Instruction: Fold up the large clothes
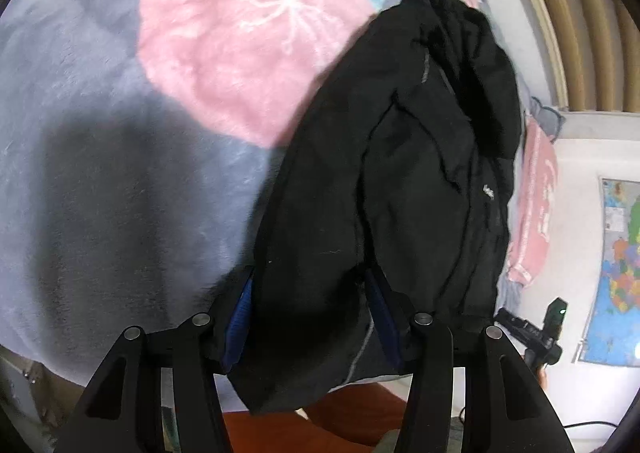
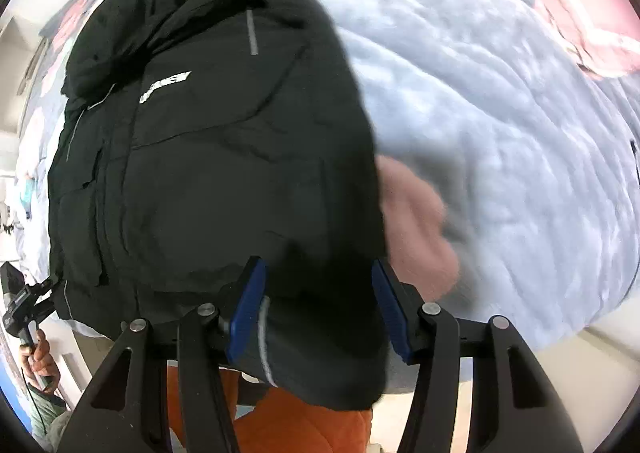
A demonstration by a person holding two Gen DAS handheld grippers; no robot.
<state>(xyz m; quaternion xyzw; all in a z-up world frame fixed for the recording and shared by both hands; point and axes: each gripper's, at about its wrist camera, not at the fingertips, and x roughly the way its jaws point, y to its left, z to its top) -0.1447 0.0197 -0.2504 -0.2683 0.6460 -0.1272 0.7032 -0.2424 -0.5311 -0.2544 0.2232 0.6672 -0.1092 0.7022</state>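
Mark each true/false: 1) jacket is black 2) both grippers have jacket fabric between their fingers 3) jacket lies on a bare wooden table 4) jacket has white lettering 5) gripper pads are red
1) True: the jacket is black.
2) True: fabric sits between the fingers of the left gripper and the right gripper.
3) False: it lies on a plush blanket, grey with pink patches.
4) True: white lettering shows on its front.
5) False: the pads are blue.
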